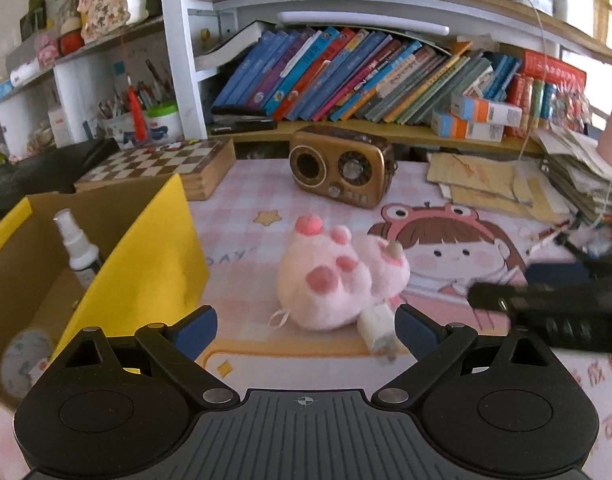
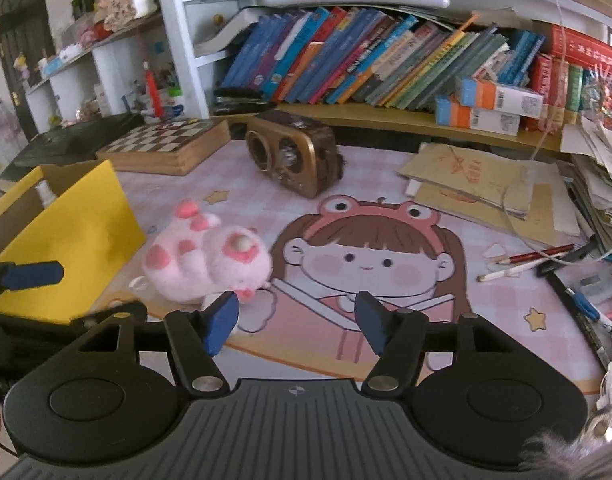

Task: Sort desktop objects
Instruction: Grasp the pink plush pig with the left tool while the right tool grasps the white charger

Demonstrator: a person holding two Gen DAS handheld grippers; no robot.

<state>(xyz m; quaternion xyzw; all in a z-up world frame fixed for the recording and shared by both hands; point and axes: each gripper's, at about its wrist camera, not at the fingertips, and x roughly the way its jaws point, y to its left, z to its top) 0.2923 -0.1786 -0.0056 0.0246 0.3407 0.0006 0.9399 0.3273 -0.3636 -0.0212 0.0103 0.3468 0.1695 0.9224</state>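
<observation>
**Desk sorting: both claws released, plush toy on the mat**

We see the left claw (image 1: 306, 330) released, its blue pads spread wide with nothing pressed between them. The pink plush toy (image 1: 338, 280) lies on the desk mat (image 1: 241, 216) just ahead of this claw, paw soles facing the camera, and a white tag end of the toy sits close to the right pad without a visible grip. In the right wrist view the same plush toy (image 2: 209, 264) lies ahead and left of the right claw (image 2: 297, 322).

We see the right claw released as well: its pads stand apart over the printed cartoon girl on the mat, and nothing is between them. The left claw's blue finger (image 2: 31, 276) shows at the left edge of that view, in front of the box.

The open cardboard box (image 1: 145, 264), with yellow flaps, stands at the left of the desk, just beside the plush toy. Inside it we see a white spray bottle (image 1: 75, 244) upright and a round patterned object (image 1: 23, 360) that we cannot identify.

Behind the toy stand a brown retro radio (image 1: 338, 168) and a wooden chessboard (image 1: 161, 164). Pencils and pens (image 2: 534, 260) lie loose at the right of the desk, near stacked papers (image 2: 486, 184).
</observation>
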